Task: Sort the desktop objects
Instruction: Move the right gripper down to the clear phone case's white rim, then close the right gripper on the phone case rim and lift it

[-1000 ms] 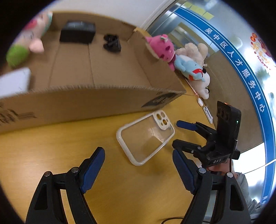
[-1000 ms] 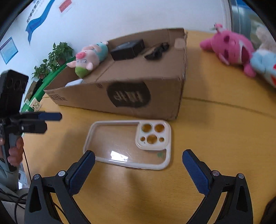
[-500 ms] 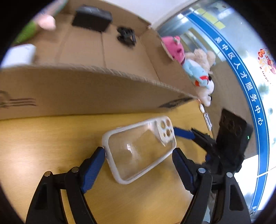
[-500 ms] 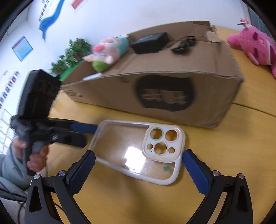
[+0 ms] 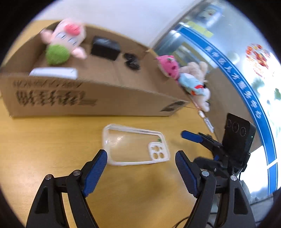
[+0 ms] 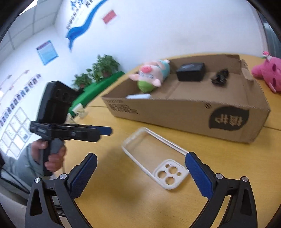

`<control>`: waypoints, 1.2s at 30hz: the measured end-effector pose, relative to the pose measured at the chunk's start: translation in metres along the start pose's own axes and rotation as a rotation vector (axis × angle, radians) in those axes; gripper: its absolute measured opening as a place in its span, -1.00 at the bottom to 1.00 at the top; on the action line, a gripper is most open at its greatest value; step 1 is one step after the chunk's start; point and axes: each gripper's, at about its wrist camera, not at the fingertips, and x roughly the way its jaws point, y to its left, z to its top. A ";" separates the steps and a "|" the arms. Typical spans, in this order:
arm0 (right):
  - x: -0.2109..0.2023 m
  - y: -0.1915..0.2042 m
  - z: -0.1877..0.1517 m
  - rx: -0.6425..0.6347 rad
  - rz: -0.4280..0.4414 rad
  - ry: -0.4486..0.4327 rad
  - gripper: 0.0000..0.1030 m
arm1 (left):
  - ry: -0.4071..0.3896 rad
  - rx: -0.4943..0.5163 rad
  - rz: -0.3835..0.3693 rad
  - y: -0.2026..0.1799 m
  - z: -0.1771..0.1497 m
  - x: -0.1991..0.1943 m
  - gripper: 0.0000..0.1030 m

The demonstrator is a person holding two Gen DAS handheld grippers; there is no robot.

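A clear phone case (image 5: pixel 136 146) lies flat on the bench (image 5: pixel 43 149), just ahead of your left tongs (image 5: pixel 141 168), long axis across their gap. Both left and right tongs (image 6: pixel 140 173) gape wide, holding nothing; the right ones sit at its camera end.

Beyond the desk's far edge you have potted green plants (image 6: pixel 103 67) standing against the white wall (image 6: pixel 158 31), with a green strip (image 6: pixel 94 91) running below them. On that wall you can see a blue wave-shaped decal (image 6: pixel 82 26), a small red sign (image 6: pixel 109 16) and a blue framed notice (image 6: pixel 47 52). On your other side, a glass partition (image 5: pixel 219 52) carries a blue band (image 5: pixel 245 87) of white characters, blurred here.
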 end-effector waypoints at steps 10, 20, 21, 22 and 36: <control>0.034 -0.024 -0.011 0.053 -0.282 0.149 -0.07 | 0.097 -0.003 0.137 0.019 0.002 0.038 -0.49; 0.041 -0.015 -0.023 0.003 -0.380 0.185 -0.60 | 0.090 0.075 0.236 0.011 -0.007 0.036 -0.85; 0.038 -0.015 -0.023 0.007 -0.380 0.172 -0.61 | 0.083 0.077 0.237 0.009 -0.008 0.033 -0.85; 0.036 -0.014 -0.023 0.012 -0.376 0.154 -0.62 | 0.071 0.079 0.234 0.007 -0.009 0.029 -0.85; -0.027 0.015 0.067 -0.059 -0.384 -0.167 -0.64 | -0.249 0.204 0.198 -0.056 0.062 -0.055 -0.85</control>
